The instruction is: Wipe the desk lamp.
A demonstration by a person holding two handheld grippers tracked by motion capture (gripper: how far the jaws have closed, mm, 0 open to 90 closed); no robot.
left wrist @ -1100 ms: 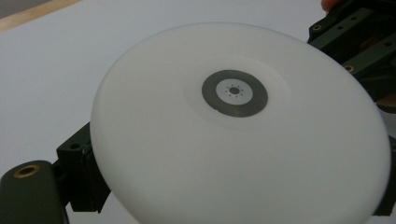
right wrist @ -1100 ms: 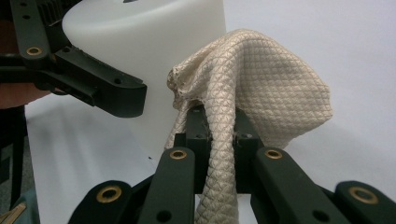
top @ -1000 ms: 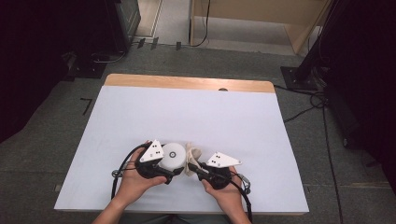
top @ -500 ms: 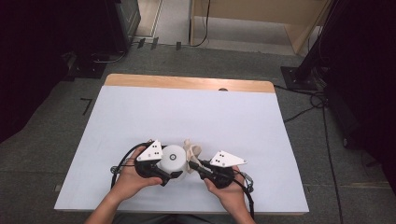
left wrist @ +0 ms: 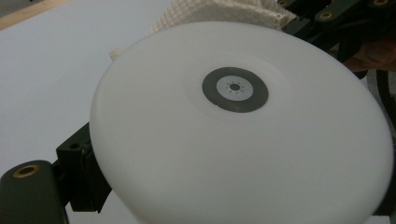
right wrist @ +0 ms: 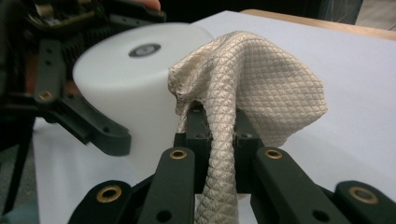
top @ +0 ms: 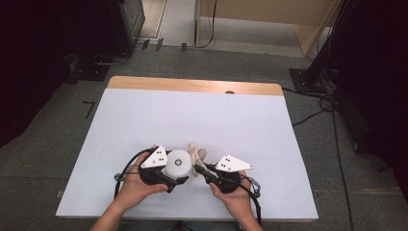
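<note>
A white cup (top: 178,163) stands bottom up near the table's front edge, with a grey ring on its base (left wrist: 235,89). My left gripper (top: 179,174) is shut on it, one jaw on each side of its wall (right wrist: 126,79). A black finger (left wrist: 79,170) presses against the cup's left side. A beige quilted cloth (top: 197,153) rises just right of the cup and touches it. My right gripper (right wrist: 217,135) is shut on a fold of this cloth (right wrist: 252,79), which drapes over and down between the jaws. The two grippers (top: 201,169) face each other closely.
The white table top (top: 192,115) stretches free behind and to both sides of the hands. A wooden strip (top: 192,85) runs along its far edge. Cables (top: 312,113) and a dark stand (top: 308,77) are on the floor at the right.
</note>
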